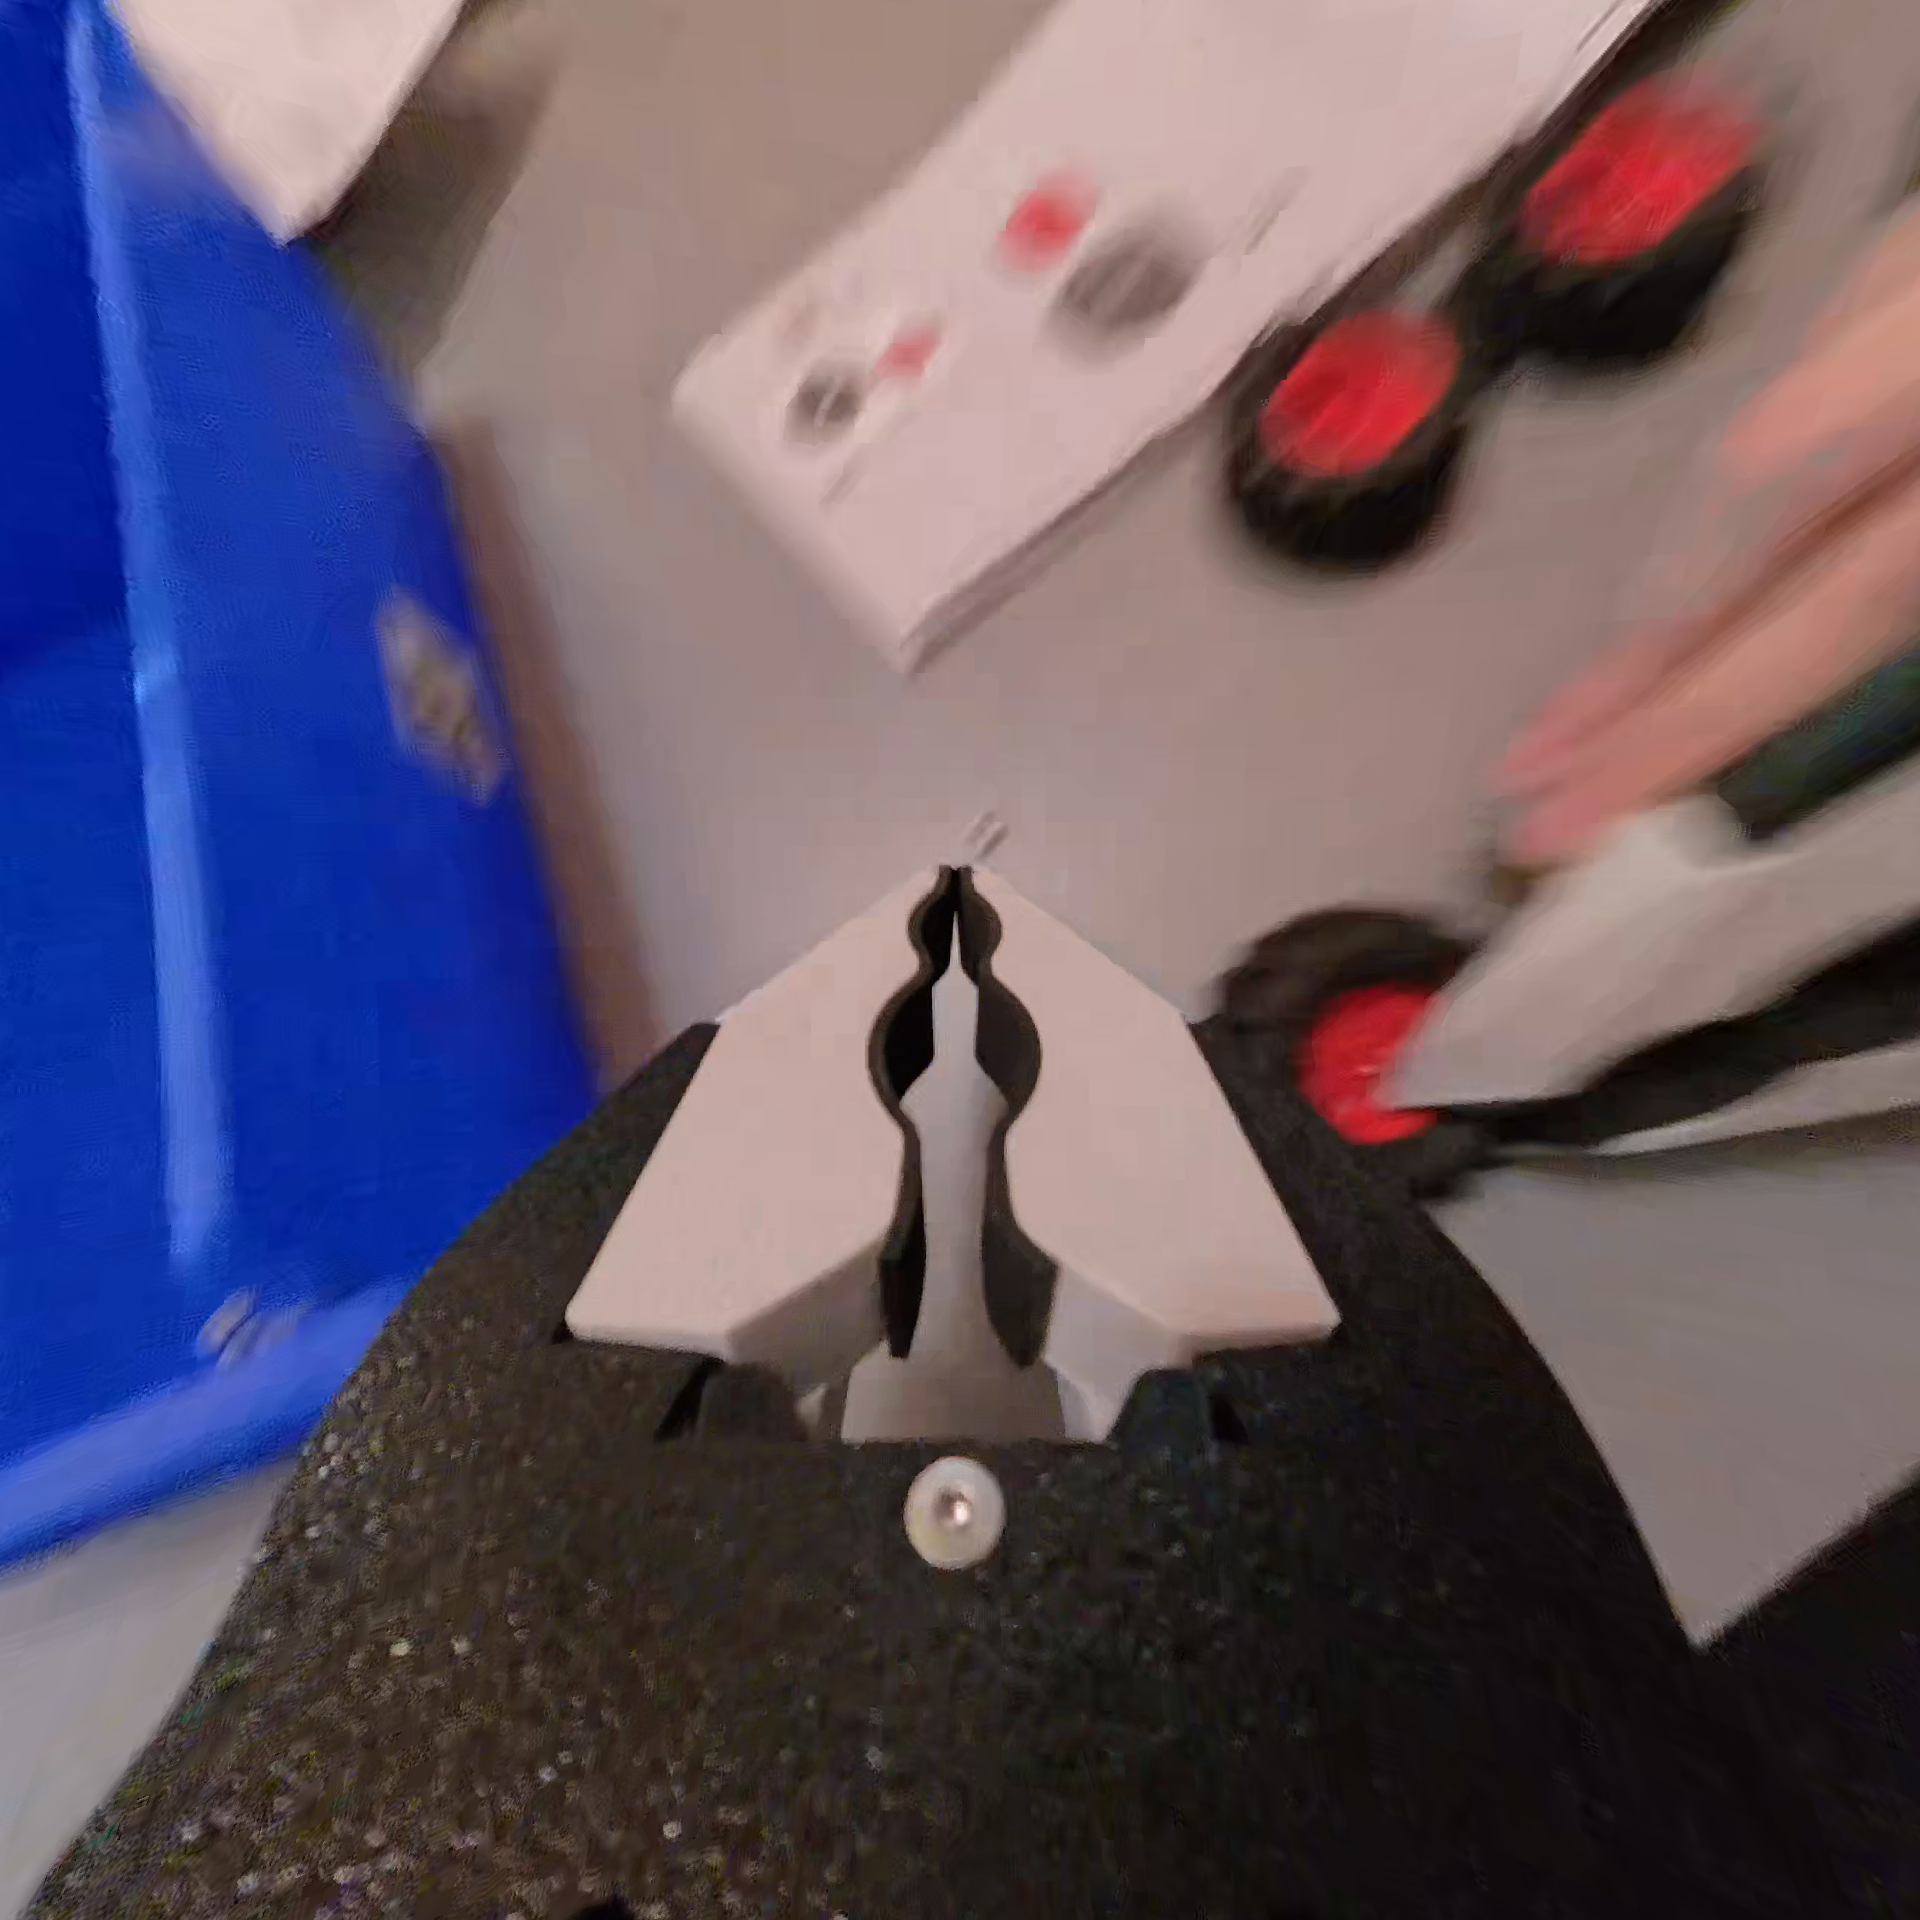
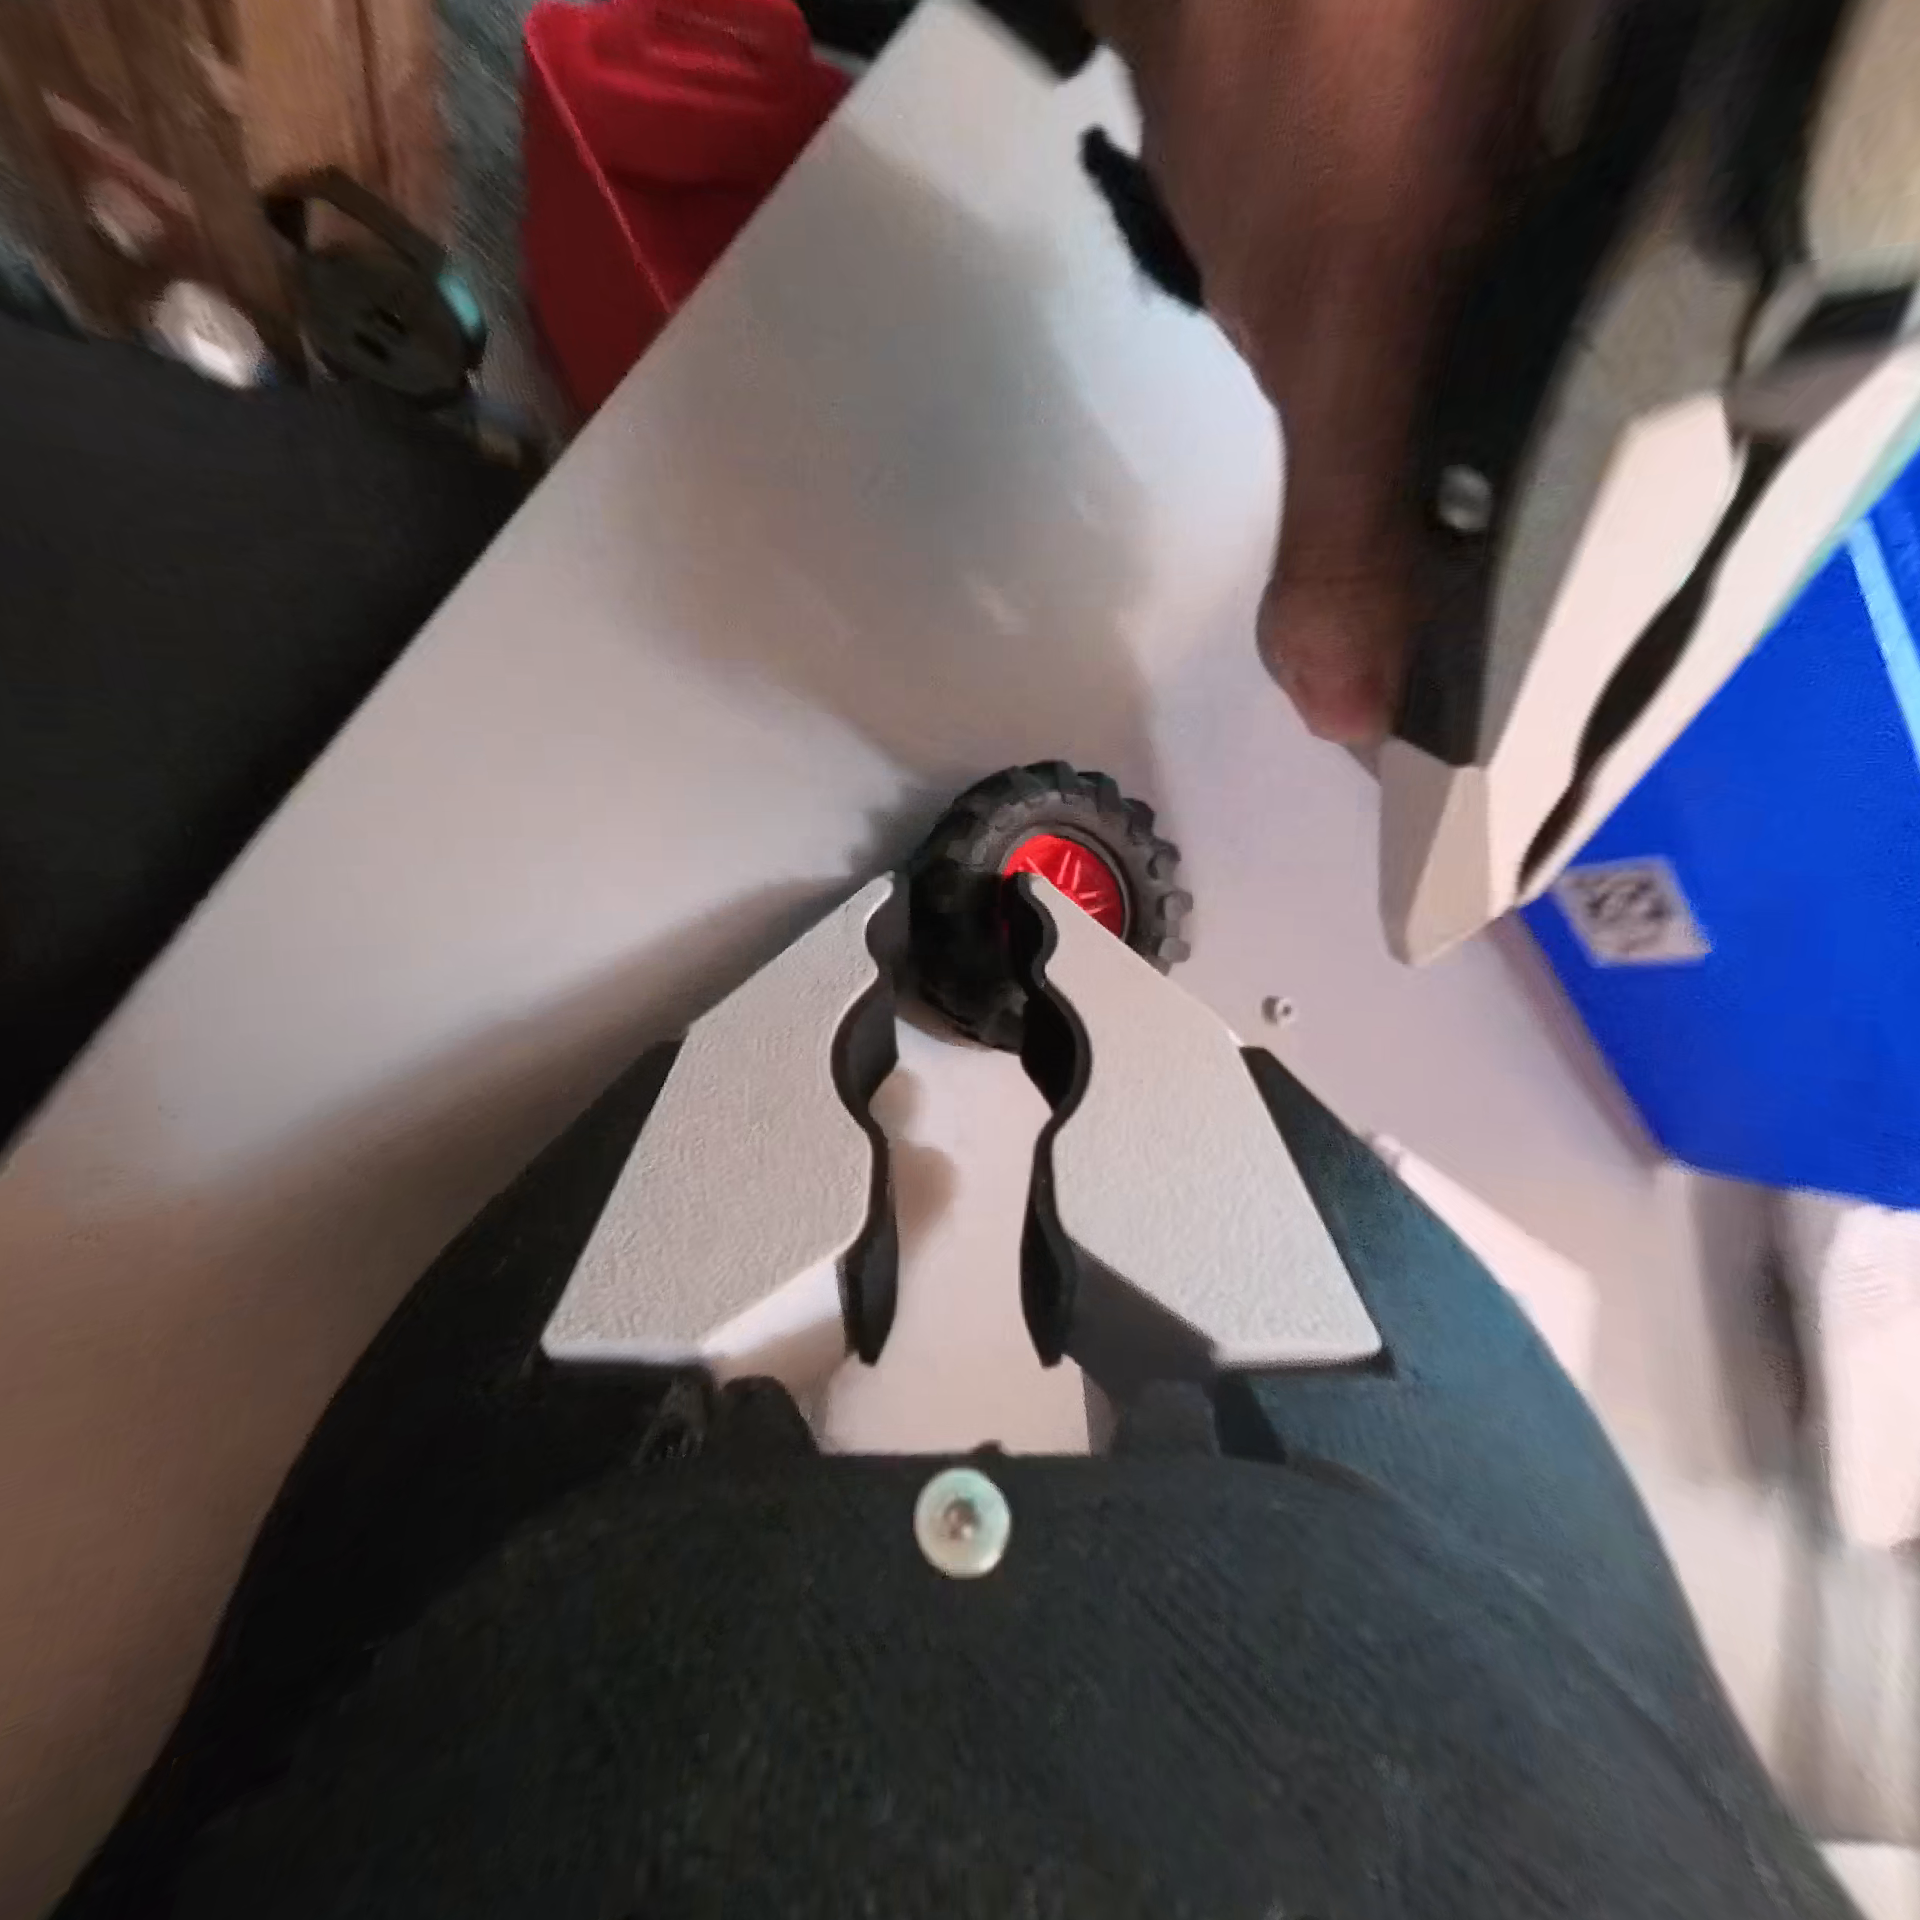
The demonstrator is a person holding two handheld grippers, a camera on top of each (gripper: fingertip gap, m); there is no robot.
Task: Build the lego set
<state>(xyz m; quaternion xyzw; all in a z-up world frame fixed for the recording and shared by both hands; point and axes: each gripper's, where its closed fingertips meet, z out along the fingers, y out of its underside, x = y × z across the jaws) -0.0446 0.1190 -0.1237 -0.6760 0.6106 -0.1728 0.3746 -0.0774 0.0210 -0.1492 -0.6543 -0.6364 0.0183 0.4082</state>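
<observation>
A small wheel (image 2: 1101,878) with a black knobby tyre and a red hub lies on the white table (image 2: 727,623). My right gripper (image 2: 961,894) is closed around the tyre's near side, one fingertip outside the tyre and one over the hub. The left wrist view shows this blurred: the right gripper (image 1: 1444,1091) on the wheel (image 1: 1340,1049). My left gripper (image 1: 956,878) is shut and empty, hovering above the table; it also shows in the right wrist view (image 2: 1455,925). Two more red-hubbed wheels (image 1: 1351,436) (image 1: 1631,208) lie by the instruction booklet (image 1: 987,343).
A blue bin (image 1: 208,727) stands close on the left gripper's left; it also shows in the right wrist view (image 2: 1766,883). A hand (image 2: 1340,416) holds the left gripper. A red container (image 2: 665,135) sits past the table edge. Dark clothing (image 2: 156,675) lies along that edge. My right fingertips sit around 11 cm from my left ones.
</observation>
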